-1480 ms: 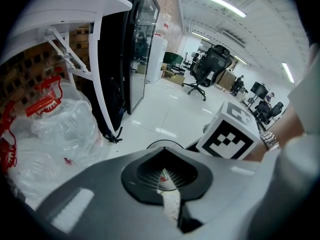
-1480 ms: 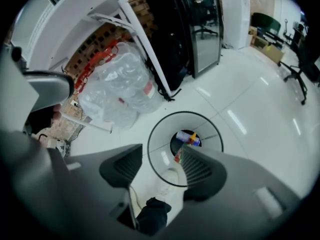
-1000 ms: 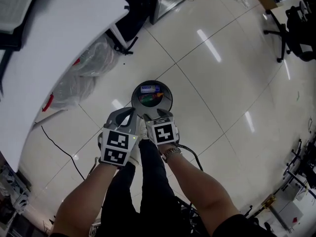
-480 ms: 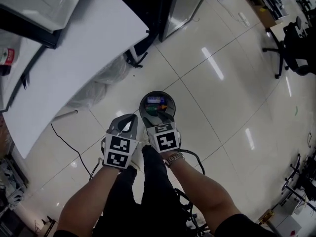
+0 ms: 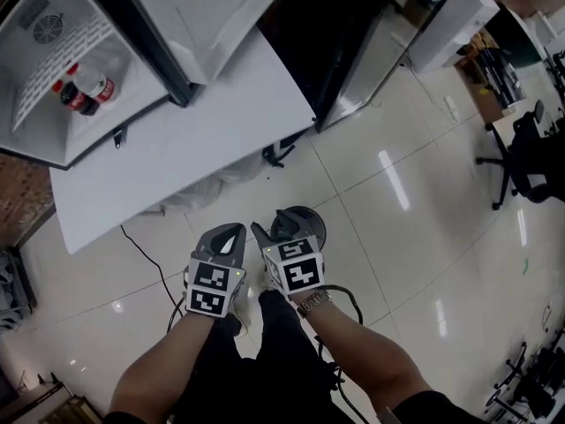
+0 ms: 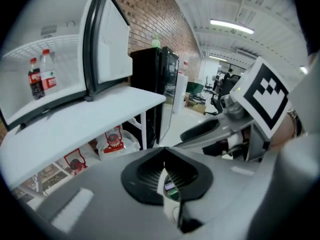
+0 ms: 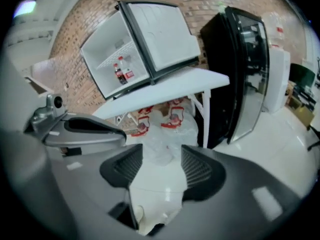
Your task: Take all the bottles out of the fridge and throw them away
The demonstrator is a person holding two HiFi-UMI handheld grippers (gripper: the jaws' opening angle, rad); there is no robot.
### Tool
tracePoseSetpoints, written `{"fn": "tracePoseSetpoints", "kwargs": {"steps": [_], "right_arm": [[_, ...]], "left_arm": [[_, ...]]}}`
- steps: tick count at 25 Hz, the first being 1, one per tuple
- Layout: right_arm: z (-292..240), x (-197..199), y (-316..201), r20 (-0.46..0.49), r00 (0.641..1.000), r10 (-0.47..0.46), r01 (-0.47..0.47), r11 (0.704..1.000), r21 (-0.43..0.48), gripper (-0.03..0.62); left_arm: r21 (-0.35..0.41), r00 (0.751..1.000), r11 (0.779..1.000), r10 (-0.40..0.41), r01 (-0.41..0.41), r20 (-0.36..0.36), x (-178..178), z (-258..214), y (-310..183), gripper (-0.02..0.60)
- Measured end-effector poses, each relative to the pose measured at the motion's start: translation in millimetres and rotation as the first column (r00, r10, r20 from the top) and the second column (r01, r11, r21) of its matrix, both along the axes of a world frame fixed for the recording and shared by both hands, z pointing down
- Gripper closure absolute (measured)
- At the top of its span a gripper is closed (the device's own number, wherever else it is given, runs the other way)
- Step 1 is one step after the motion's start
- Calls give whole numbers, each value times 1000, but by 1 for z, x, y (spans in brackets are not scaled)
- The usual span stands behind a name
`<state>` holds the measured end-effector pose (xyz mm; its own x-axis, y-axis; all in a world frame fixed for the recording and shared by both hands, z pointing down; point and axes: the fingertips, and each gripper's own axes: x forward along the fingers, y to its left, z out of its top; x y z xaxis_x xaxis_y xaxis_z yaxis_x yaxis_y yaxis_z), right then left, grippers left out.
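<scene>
Bottles not yet out: two, upright and side by side inside the open fridge. On the wire shelf or just below it, hard to tell. Dark cola bottle with red cap and red label on the side away from the door. Clear bottle with red label just beside it, on the door side. Fridge set on the white tabletop, door swung wide. Both bottles well apart from either claw.

Left claw clenched, black pads meeting at the tips, nothing gripped, only a thin slit lower down. Right claw released, ribbed pads clearly apart, nothing held, pale floor and plastic bags visible through the gap. In the head view, both claws side by side at mid-frame, marker cubes facing up, tips toward the tabletop's near edge.

Round dark bin on the tiled floor, just beyond the right claw and partly covered by it. White plastic bags with red print heaped under the tabletop. Tall black glass-door cabinet just to the right of the tabletop in the right gripper view. Black cable trailing across the floor left of the left claw. Watch on the right wrist.
</scene>
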<state>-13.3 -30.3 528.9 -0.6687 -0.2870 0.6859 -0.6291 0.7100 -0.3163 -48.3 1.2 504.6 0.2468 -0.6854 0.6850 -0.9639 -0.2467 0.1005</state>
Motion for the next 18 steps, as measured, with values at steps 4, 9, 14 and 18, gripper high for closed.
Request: {"fn": "tracePoseSetpoints", "kwargs": {"steps": [4,9,14,18], "right_arm": [[-48,-36,-18,57,993,-105,98,989,112,353],[-92,-89,2,81,980,-184,166,968,186,353],[-129,-147,5,85,964,-251,221,940,261,353],[-156,-189,2,83,957,-278,241,920,309,352]], "left_arm": [[119,992,985,-127,128,-14,-30,-44,-12,578],[215,973,949,-229,230,-29,-89,-92,11,578],[281,944,903,-327,324,-37,-157,-129,27,578],[318,933,882,-358,348,-31,-197,-153,35,578]]}}
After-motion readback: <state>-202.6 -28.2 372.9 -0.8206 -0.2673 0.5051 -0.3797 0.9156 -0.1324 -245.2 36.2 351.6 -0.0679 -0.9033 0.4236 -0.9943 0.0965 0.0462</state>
